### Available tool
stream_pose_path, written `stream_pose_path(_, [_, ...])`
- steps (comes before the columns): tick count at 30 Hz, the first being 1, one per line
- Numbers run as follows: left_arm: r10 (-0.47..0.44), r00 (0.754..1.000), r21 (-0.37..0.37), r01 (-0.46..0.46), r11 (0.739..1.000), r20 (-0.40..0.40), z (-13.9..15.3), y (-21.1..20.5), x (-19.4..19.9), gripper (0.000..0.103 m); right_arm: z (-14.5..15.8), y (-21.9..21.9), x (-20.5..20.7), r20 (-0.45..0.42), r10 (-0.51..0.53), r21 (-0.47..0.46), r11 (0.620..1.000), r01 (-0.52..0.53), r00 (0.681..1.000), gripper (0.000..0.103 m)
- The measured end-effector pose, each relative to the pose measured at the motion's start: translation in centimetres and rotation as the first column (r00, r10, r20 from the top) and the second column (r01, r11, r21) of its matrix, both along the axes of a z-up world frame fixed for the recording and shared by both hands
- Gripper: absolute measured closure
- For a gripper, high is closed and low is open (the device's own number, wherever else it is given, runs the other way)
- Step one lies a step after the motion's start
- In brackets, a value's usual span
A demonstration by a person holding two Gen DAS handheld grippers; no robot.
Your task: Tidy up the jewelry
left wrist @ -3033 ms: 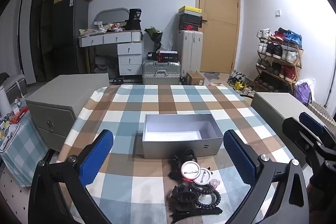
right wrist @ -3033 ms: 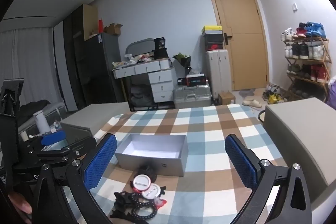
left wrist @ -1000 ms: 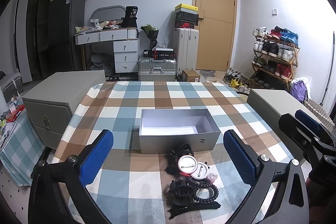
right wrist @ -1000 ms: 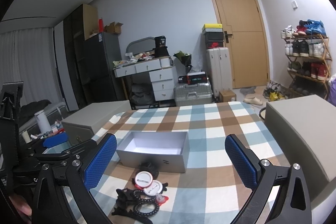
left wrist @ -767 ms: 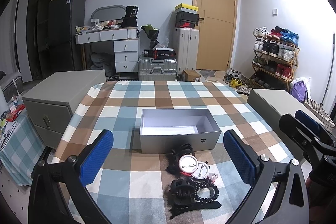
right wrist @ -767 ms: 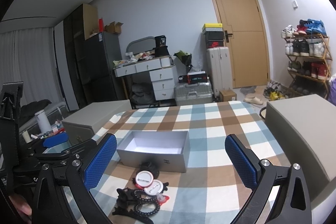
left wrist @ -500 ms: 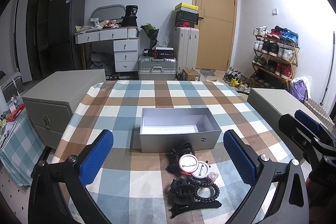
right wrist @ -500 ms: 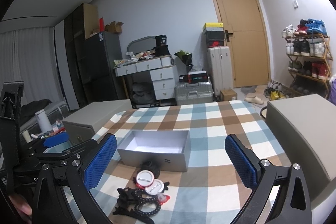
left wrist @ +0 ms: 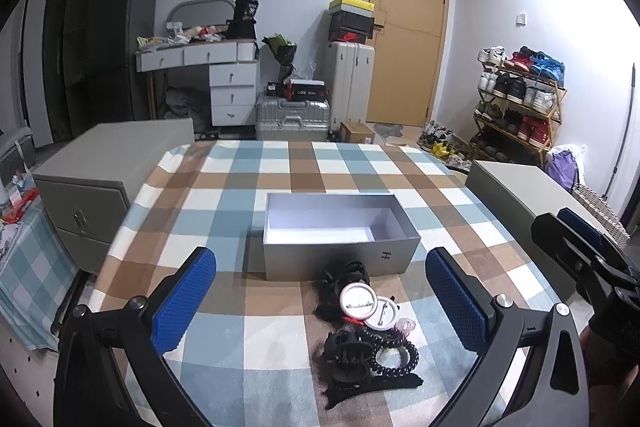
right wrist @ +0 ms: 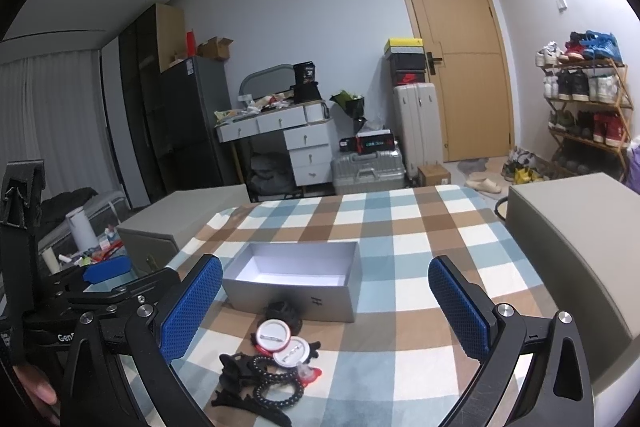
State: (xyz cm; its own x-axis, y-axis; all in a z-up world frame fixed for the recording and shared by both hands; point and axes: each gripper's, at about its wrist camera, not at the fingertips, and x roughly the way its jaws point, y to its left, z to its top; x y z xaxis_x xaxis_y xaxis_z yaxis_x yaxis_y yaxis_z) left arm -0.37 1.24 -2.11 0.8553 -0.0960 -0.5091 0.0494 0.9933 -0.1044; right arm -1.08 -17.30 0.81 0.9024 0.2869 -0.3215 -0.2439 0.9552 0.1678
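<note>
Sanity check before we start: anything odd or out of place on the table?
Nothing damaged or spilled. The grey box sits upright and empty; the accessories lie in a tangled heap in front of it, not yet sorted.

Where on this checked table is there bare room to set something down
Bare cloth lies behind the grey box toward the far table edge, and on both sides of it. The box floor looks empty too. It is crowded just in front of the box, where the round badges and black hair clips are piled.
</note>
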Motion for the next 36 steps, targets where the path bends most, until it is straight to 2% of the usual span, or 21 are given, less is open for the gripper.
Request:
stream_pose_path(10, [-0.117,0.980,-0.108,0.101,0.989,-0.158,-3.0,1.1,0.4,0.001,-1.2,-0.3,0.8,-0.042,-0.007,-0.015,1.000,0.006,0.999,0.000])
stream_pose_path(17, [-0.202,0.944,-0.122,0.175,0.977,-0.261,-4.9,0.2,0.3,0.001,-2.7,-0.3,1.3,-0.091,0.015,-0.020,1.000,-0.016,0.996,0.000])
stream_pose_path(23, [-0.252,0.922,-0.104,0.231,0.967,-0.295,-5.8,-0.3,0.8,0.002,-3.2,-0.4,1.5,-0.112,0.027,-0.015,0.999,-0.028,0.993,0.000])
stream_pose_path(29, [-0.282,0.900,-0.114,0.259,0.959,-0.332,-7.0,0.2,2.1,0.018,-3.5,-0.6,1.6,-0.128,0.031,-0.009,0.999,-0.032,0.991,0.000])
stream_pose_path(31, [-0.304,0.885,-0.136,0.273,0.952,-0.353,-7.3,0.4,2.4,0.033,-3.6,-0.6,1.7,-0.136,0.032,-0.008,0.999,-0.033,0.990,0.000])
stream_pose_path(35, [-0.357,0.865,-0.176,0.313,0.933,-0.352,-7.7,0.5,2.5,0.048,-3.8,-0.7,1.8,-0.143,0.034,-0.003,0.999,-0.035,0.989,0.000])
stream_pose_path(36, [-0.372,0.860,-0.182,0.327,0.927,-0.349,-7.7,0.5,2.4,0.055,-3.8,-0.7,1.8,-0.145,0.035,-0.002,0.999,-0.035,0.989,0.000])
